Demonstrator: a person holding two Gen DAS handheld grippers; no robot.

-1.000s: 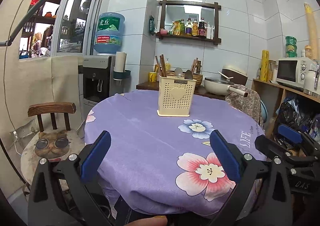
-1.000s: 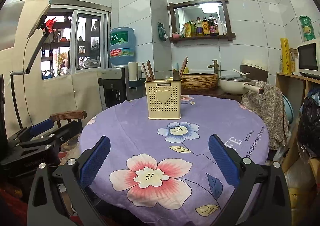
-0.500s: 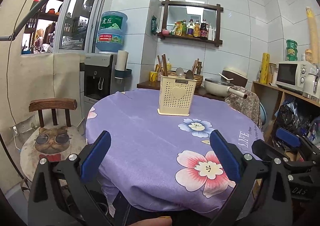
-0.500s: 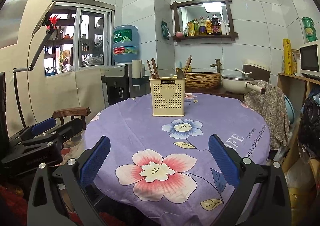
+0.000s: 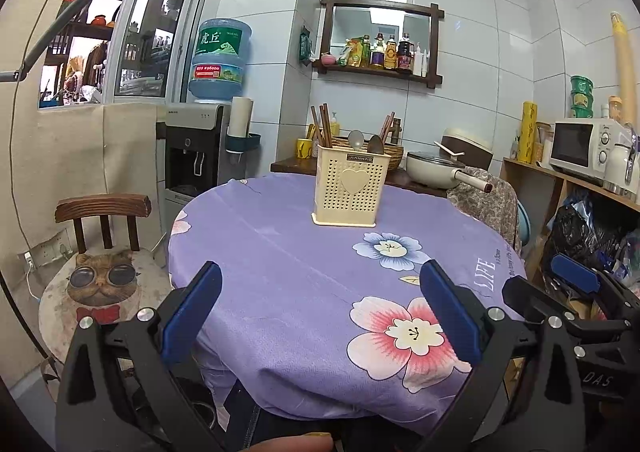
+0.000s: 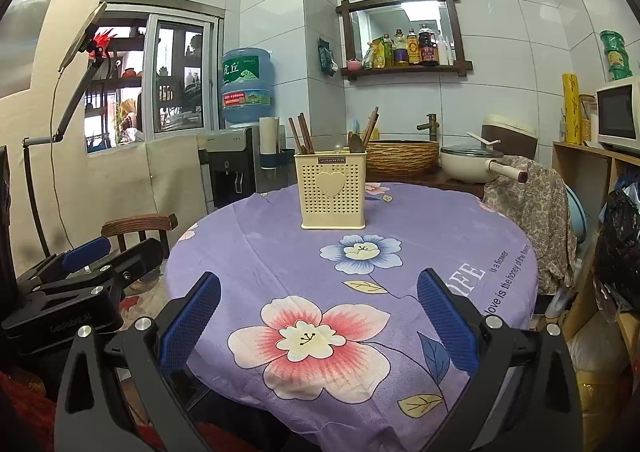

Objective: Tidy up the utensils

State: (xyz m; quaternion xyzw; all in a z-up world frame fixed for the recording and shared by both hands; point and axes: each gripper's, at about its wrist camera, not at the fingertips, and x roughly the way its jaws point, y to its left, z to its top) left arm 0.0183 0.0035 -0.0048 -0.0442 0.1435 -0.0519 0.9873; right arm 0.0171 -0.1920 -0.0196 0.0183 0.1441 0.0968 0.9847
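A cream perforated utensil holder [image 5: 349,187] with a heart on its front stands upright at the far middle of the round table; it also shows in the right wrist view [image 6: 331,190]. Brown chopsticks [image 5: 323,127] and two spoons [image 5: 365,141] stick out of its top. My left gripper [image 5: 320,310] is open and empty, held at the table's near edge. My right gripper [image 6: 318,314] is open and empty, also at the near edge, far from the holder. Each gripper shows in the other's view, the right one [image 5: 576,284] and the left one [image 6: 80,268].
The table wears a purple floral cloth [image 5: 312,260]. A wooden chair with a cat cushion [image 5: 100,252] stands at the left. A water dispenser [image 5: 196,156] is behind it. A pan [image 5: 436,172], a wicker basket [image 6: 400,156] and a microwave [image 5: 580,144] sit at the back right.
Both grippers have drawn back and dropped a little, so the holder looks smaller and the table edge nearer. Both stay open and empty.
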